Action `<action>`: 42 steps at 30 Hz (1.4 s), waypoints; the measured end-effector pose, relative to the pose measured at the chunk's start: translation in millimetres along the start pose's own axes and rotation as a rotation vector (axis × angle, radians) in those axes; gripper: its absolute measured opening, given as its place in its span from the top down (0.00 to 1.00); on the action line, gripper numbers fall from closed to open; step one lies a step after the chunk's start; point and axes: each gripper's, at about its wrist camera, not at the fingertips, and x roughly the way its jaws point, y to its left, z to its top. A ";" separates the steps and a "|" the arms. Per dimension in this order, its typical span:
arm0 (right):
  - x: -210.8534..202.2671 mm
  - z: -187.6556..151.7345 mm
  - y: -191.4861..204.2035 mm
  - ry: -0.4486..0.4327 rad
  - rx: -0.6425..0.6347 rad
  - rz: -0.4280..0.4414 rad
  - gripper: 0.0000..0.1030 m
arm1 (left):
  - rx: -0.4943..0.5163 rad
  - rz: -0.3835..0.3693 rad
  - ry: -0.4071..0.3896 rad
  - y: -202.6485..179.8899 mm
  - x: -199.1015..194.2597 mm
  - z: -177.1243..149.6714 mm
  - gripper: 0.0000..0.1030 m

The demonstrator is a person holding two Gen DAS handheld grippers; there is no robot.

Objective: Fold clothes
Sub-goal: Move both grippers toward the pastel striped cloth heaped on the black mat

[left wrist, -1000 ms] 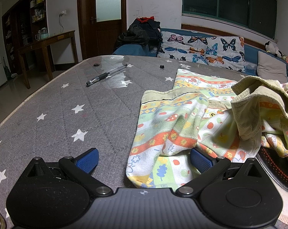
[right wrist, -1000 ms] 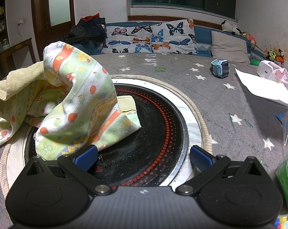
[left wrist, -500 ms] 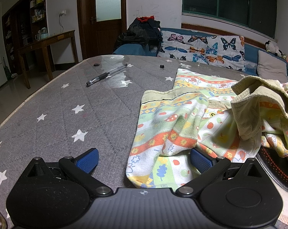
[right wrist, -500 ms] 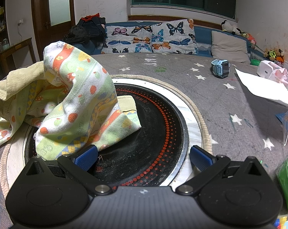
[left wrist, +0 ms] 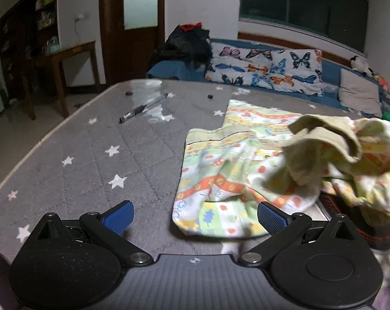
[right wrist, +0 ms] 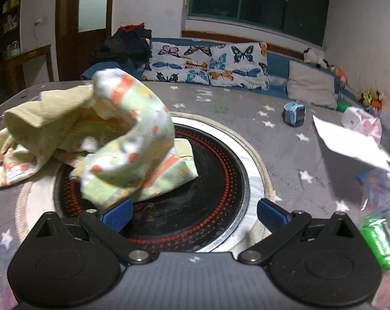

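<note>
Left gripper point(left wrist: 195, 215) spread wide, empty; patterned garment point(left wrist: 241, 170) centre-right of frame, pen point(left wrist: 143, 108) upper left. Right gripper point(right wrist: 193, 214) spread, empty; only right view shows garment point(right wrist: 122, 142) bunched over round black disc point(right wrist: 202, 186), paper sheet point(right wrist: 350, 142) at right.

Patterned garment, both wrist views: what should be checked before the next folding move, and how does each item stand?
1. Left gripper open: ok.
2. Right gripper open: ok.
3. Patterned garment flat: not ok, bunched on the side over the round black plate.
4. Near corner between left fingers: ok.
5. Pen clear of the cloth: ok.
6. Sharp picture: not ok, blurred.
</note>
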 end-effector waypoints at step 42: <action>-121.9 -24.1 26.2 -0.121 0.017 -0.124 0.00 | 0.146 -0.015 -0.032 -37.2 -91.0 -36.2 0.00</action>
